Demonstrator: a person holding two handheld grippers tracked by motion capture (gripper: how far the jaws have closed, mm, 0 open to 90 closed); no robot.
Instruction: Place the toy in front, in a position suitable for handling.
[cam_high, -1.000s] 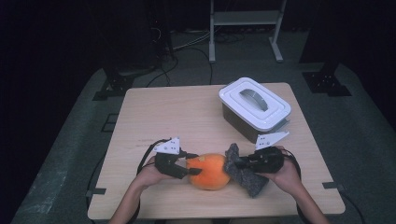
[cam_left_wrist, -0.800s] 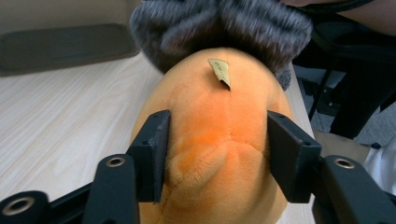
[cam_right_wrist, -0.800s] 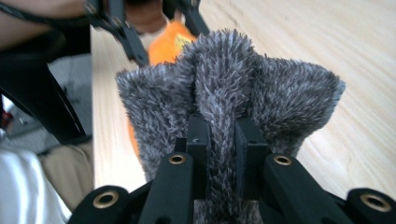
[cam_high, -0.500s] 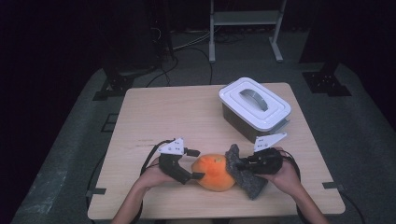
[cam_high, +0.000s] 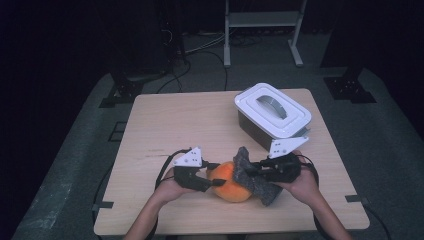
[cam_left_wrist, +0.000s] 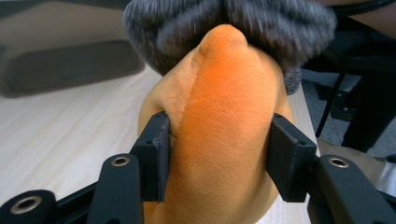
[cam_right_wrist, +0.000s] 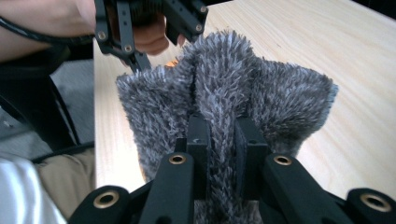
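The left claw (cam_left_wrist: 217, 154), which has just been closing, squeezes the orange plush (cam_left_wrist: 224, 116) steady while the right claw (cam_right_wrist: 223, 154) pinches its grey furry cover (cam_right_wrist: 224, 93) to tug it.

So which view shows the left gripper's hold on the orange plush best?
The left gripper view: both pads press into the orange plush. The high view shows the left gripper beside it from afar; the right gripper view shows mainly the grey fuzzy cover.
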